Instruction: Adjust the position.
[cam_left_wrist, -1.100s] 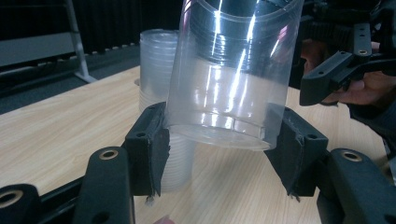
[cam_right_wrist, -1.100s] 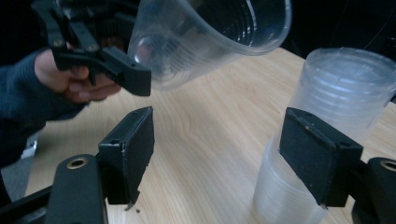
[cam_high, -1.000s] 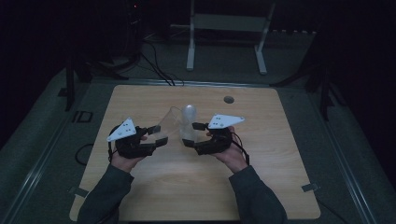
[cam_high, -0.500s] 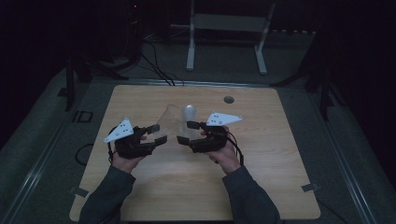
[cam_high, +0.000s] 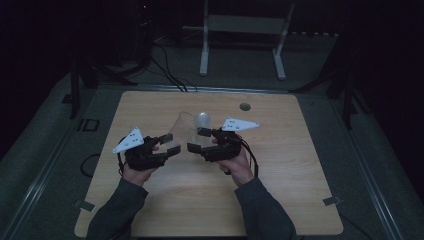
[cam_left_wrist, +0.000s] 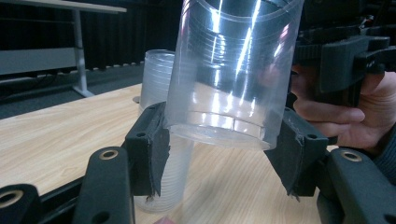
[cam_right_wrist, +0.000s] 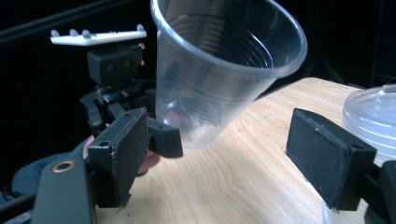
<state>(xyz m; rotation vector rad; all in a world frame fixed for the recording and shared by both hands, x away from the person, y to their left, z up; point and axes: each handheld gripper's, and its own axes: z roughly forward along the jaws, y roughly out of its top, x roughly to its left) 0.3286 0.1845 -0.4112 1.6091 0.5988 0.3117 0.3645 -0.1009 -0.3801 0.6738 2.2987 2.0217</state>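
Clear plastic cup (cam_left_wrist: 233, 74) sat clamped near its base between the pads of the left gripper (cam_left_wrist: 224, 154), tilted so its mouth leaned toward the right gripper (cam_right_wrist: 224, 163), whose jaws had just been opening and stood apart with nothing pressed between them, the cup's base hanging just beyond the left one. Behind the held cup, a stack of similar cups (cam_left_wrist: 161, 140) stood upright on the wooden table (cam_high: 280, 190), close beside the right gripper's far pad. With only one gripper left on thin, slick plastic, the cup could have buckled or slipped free; a careless swing of either hand might also have toppled the stack.
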